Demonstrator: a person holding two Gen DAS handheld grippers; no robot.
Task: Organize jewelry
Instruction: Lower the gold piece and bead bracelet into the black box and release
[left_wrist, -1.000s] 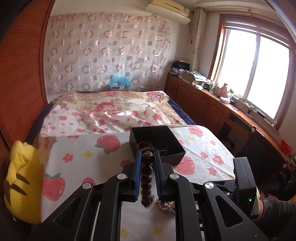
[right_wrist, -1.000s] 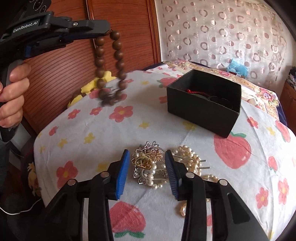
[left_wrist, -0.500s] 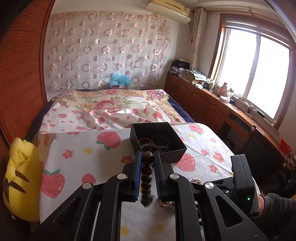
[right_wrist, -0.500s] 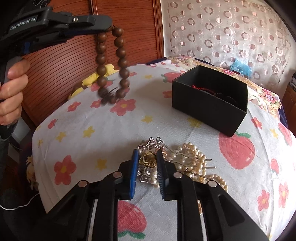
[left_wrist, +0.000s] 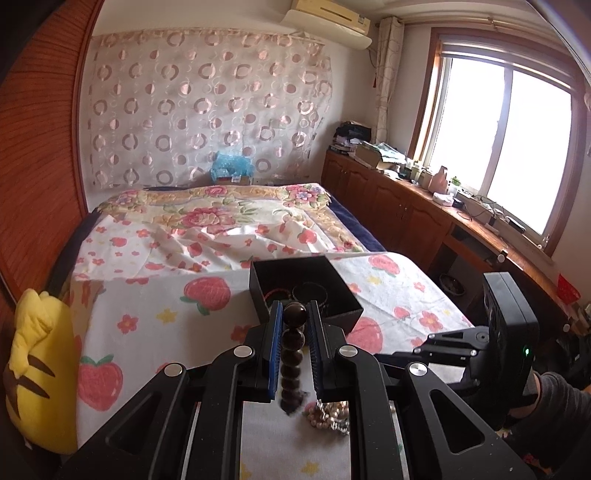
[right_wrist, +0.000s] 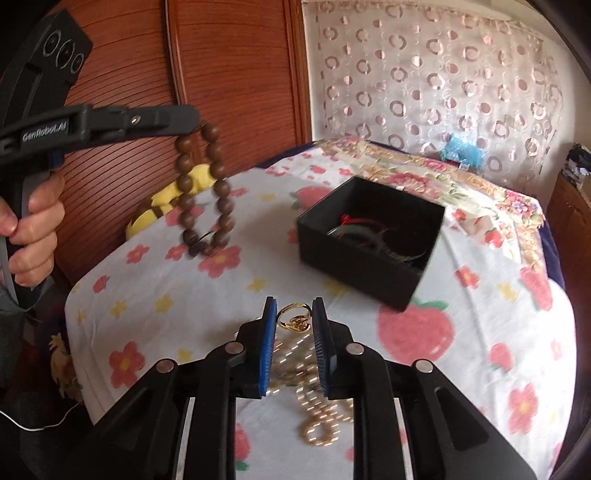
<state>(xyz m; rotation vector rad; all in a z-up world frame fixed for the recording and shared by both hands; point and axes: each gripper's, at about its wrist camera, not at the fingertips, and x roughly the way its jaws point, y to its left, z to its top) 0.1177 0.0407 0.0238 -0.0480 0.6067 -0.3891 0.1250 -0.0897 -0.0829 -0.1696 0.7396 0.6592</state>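
Since a second ago the right gripper (right_wrist: 293, 325) has closed from wide apart onto a gold ring (right_wrist: 293, 318) and lifted it off the pearl pile (right_wrist: 314, 406), now blurred at bottom centre. At upper left, the left gripper (right_wrist: 195, 123) stays clamped on the wooden bracelet (right_wrist: 205, 192), which dangles above the cloth, left of the black box (right_wrist: 369, 240). Both pieces look ready for the box, at centre right.

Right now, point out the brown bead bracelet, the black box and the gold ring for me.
brown bead bracelet (right_wrist: 224, 205): right wrist view, on a bead of its right-hand strand.
black box (right_wrist: 354, 258): right wrist view, on its near outer wall.
gold ring (right_wrist: 293, 318): right wrist view, on the ring between the right gripper's fingers.
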